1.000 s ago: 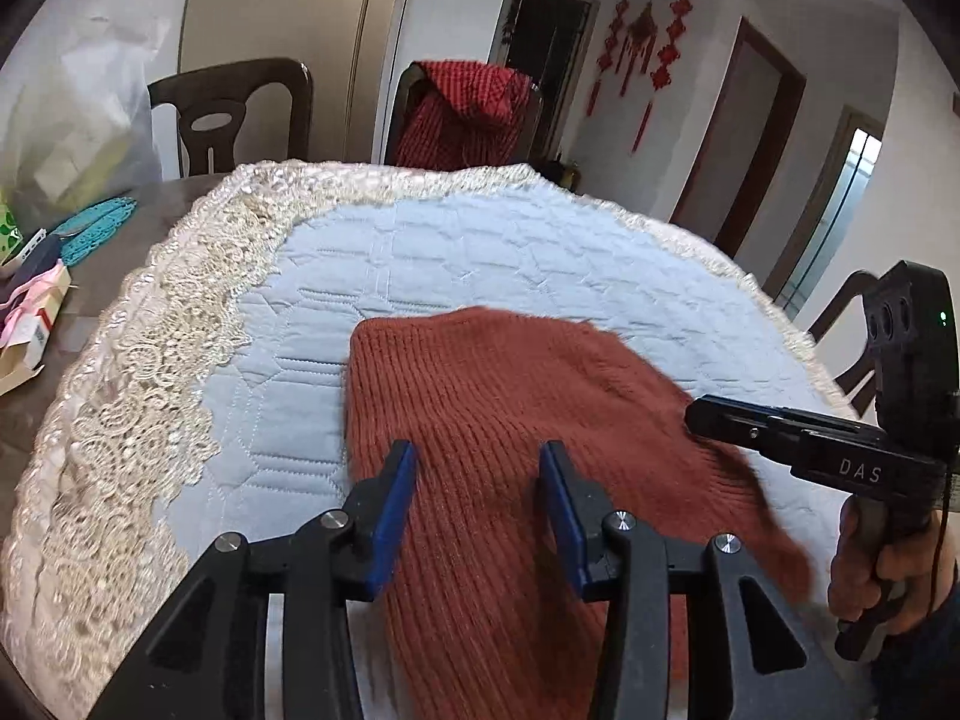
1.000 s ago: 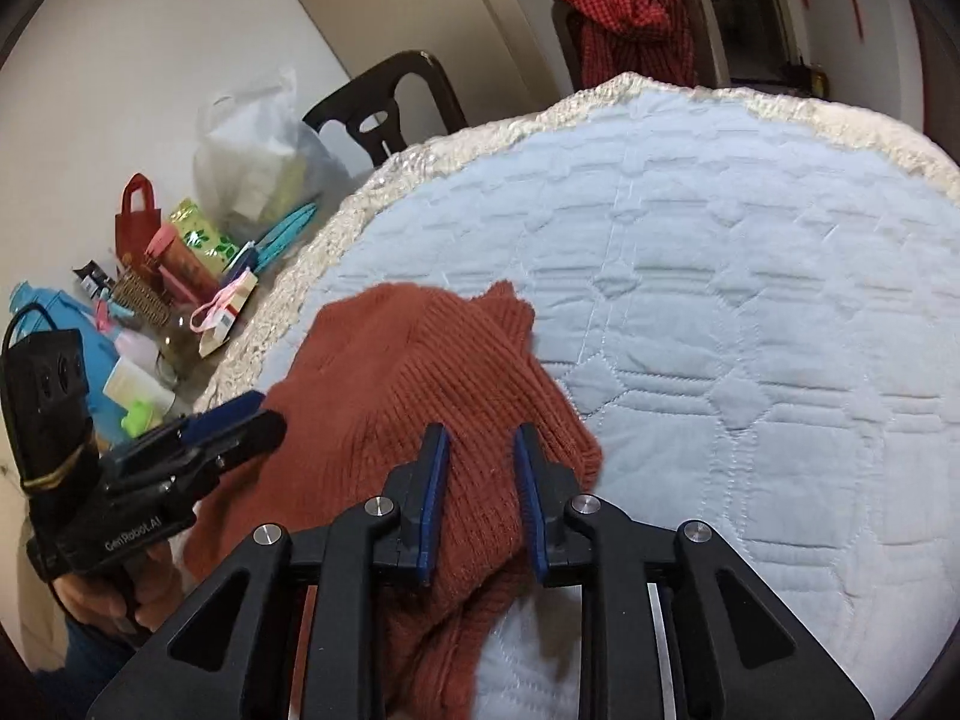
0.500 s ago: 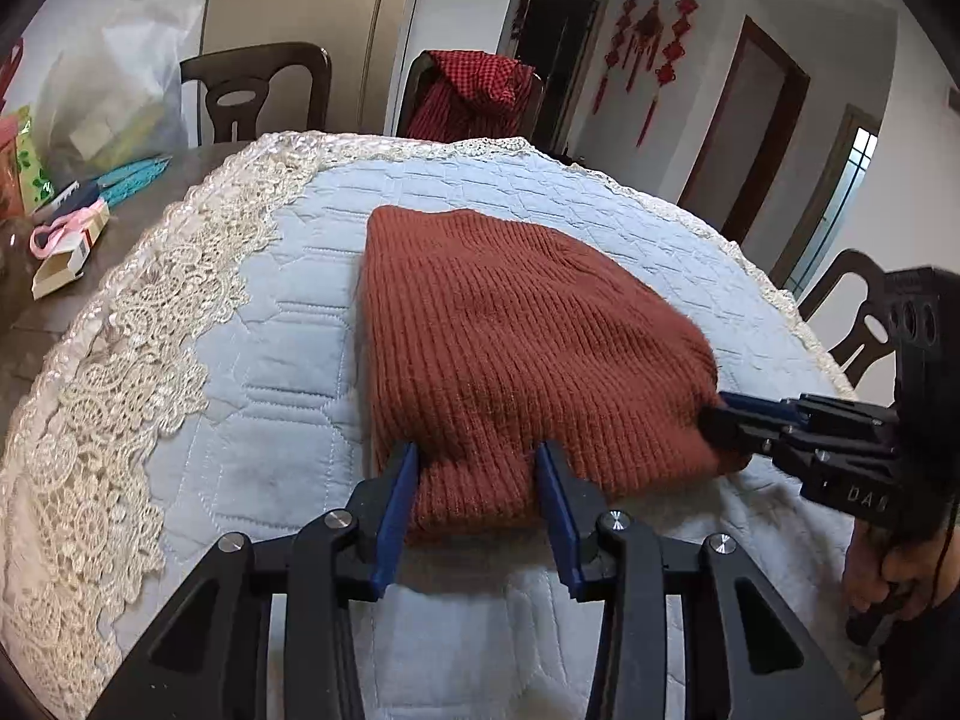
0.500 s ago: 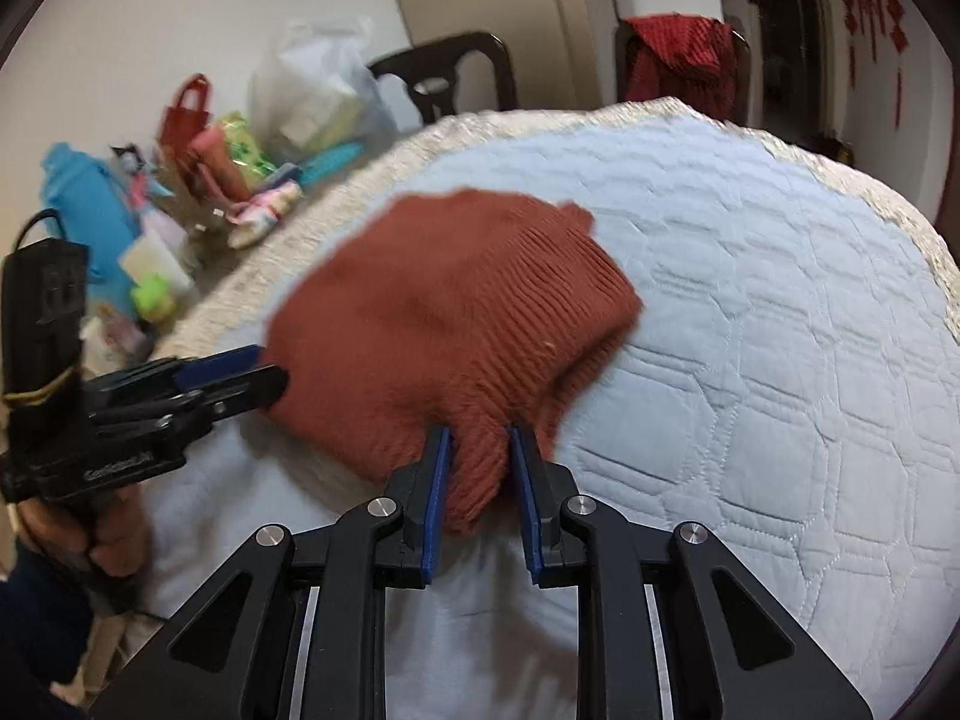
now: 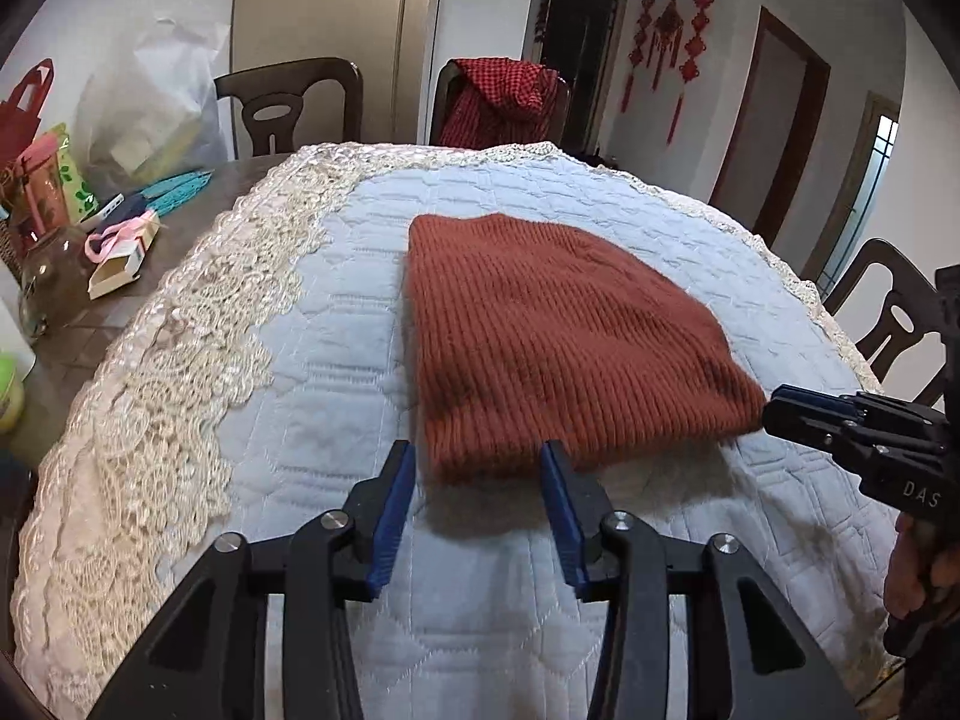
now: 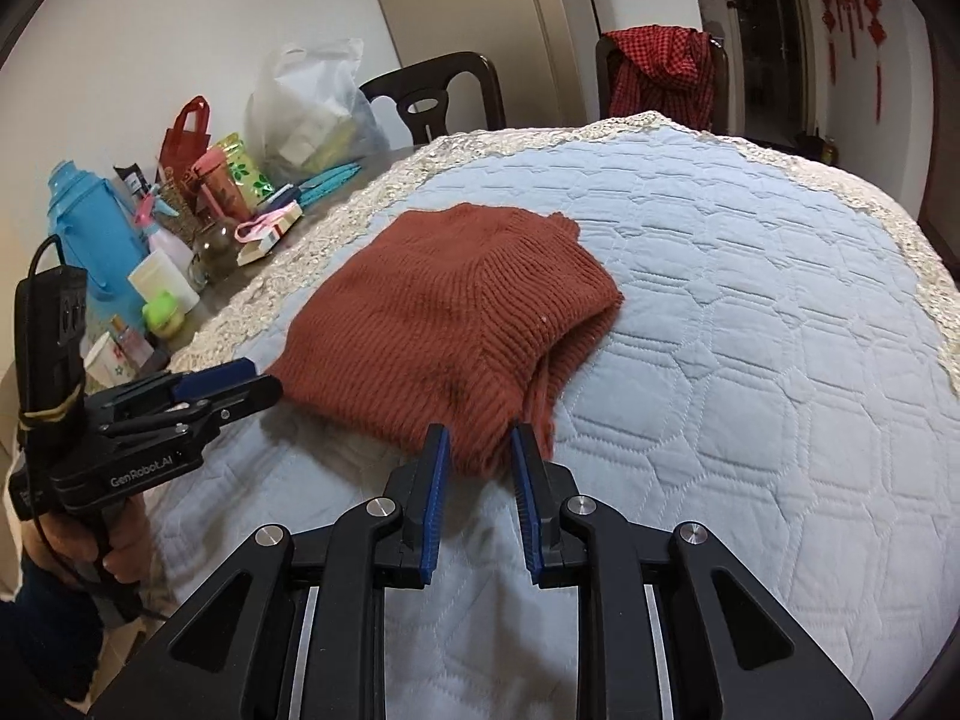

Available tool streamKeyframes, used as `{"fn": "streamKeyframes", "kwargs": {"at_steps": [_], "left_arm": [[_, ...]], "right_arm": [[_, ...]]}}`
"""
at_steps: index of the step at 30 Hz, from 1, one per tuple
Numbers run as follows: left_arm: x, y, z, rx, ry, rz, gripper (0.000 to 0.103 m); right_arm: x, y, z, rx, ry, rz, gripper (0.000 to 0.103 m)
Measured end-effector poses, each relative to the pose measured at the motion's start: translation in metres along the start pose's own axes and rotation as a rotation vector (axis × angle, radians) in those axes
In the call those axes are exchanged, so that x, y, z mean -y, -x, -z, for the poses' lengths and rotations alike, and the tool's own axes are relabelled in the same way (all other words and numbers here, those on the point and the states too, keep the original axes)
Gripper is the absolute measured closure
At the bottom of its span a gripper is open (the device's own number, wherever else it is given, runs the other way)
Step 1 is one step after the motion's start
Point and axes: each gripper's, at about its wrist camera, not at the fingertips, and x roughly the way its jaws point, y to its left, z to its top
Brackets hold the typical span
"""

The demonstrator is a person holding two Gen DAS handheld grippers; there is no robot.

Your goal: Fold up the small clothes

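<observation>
Left claw (image 5: 477,501) stands with its blue pads apart, the near hem of the rust-red knitted garment (image 5: 558,336) lying just ahead between the tips. Right claw (image 6: 477,456) is also parted, narrower, with the garment's near corner at its tips; whether it touches I cannot tell. Folded flat, the garment rests on the quilted pale-blue cover (image 6: 750,360) of the surface.

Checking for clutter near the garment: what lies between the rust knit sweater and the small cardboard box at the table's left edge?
Only the quilted blue cover and its cream lace border lie between sweater and box; the left wrist view shows it.
</observation>
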Motion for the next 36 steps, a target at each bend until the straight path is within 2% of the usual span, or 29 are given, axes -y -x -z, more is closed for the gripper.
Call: {"fn": "streamKeyframes", "kwargs": {"at_steps": [3,4,6,11,15,22,32,36], "left_arm": [[-0.001,0.001,0.005,-0.005,0.005,-0.024,0.047],[-0.002,0.000,0.007,-0.009,0.006,-0.032,0.047],[-0.004,-0.003,0.010,-0.024,0.010,-0.037,0.047],[-0.006,-0.010,0.017,-0.055,0.007,-0.061,0.046],[-0.002,-0.010,0.020,-0.052,-0.015,-0.060,0.039],[0.003,-0.012,0.022,-0.054,-0.045,-0.071,0.034],[0.008,-0.012,0.023,-0.057,-0.065,-0.083,0.032],[0.003,-0.006,0.021,-0.040,-0.020,-0.054,0.032]], "right_arm": [[-0.004,0.002,0.007,-0.001,0.017,0.027,0.077],[-0.006,0.002,0.010,-0.004,0.020,0.035,0.069],[-0.006,0.002,0.014,-0.005,0.022,0.042,0.060],[-0.002,-0.009,0.024,-0.042,0.027,0.092,0.060],[-0.001,-0.016,0.031,-0.067,0.028,0.131,0.059],[-0.009,-0.020,0.031,-0.080,0.080,0.172,0.054],[-0.007,-0.019,0.032,-0.079,0.079,0.170,0.053],[-0.006,-0.016,0.031,-0.069,0.065,0.154,0.053]]}}
